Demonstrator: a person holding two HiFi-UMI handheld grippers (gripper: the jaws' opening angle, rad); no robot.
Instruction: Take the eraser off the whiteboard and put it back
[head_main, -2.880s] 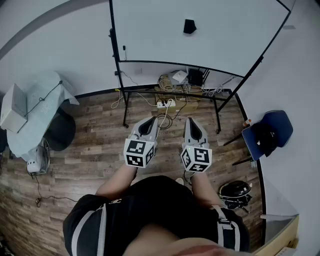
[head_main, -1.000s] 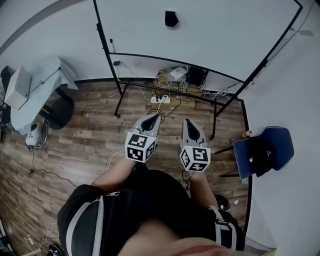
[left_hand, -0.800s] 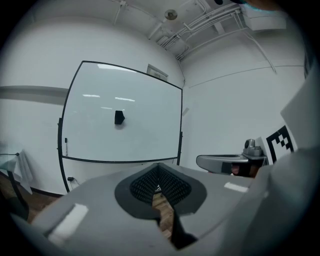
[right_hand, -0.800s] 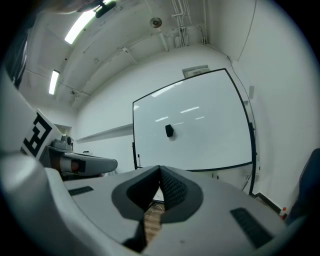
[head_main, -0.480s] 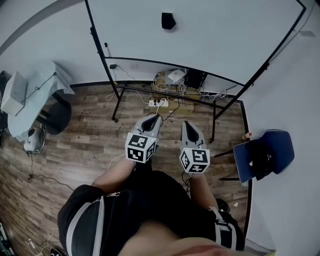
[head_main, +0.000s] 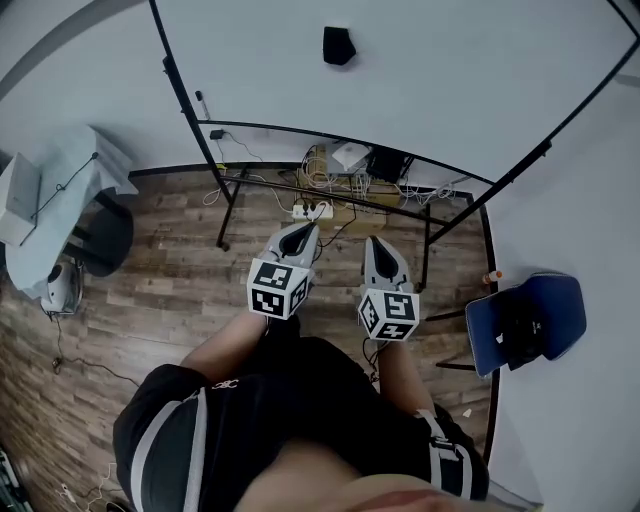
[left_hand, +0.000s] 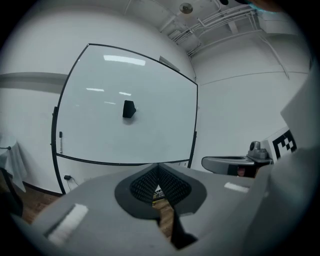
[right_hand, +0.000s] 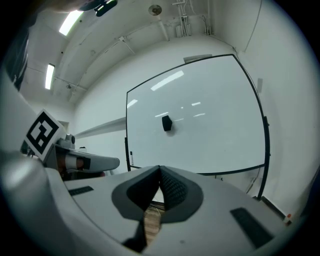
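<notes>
Head view: the eraser (head_main: 339, 45) sits high on the board (head_main: 470, 90), a small dark block near its middle, well apart from both tongs. The left tongs (head_main: 303, 229) and right tongs (head_main: 377, 243) are held side by side in front of the person, pointing at the board's stand. Cables (head_main: 335, 205) lie on the floor (head_main: 150, 290) under the board, and a chair (head_main: 530, 318) stands to the right.

Left gripper view: the jaws meet at the tip with nothing between them. The eraser shows above them on the board, far ahead. A marker (left_hand: 61, 142) hangs at the board's left edge.

Right gripper view: these jaws are also together and empty, with the eraser up and ahead.

Likely risks: if the tongs arrive closed, the tip would push the eraser and could knock it down among the cables. A shallow pinch on its edges might let it slip. Pressing hard could rock the board on its stand, and a foot could catch a stand leg or cable.
</notes>
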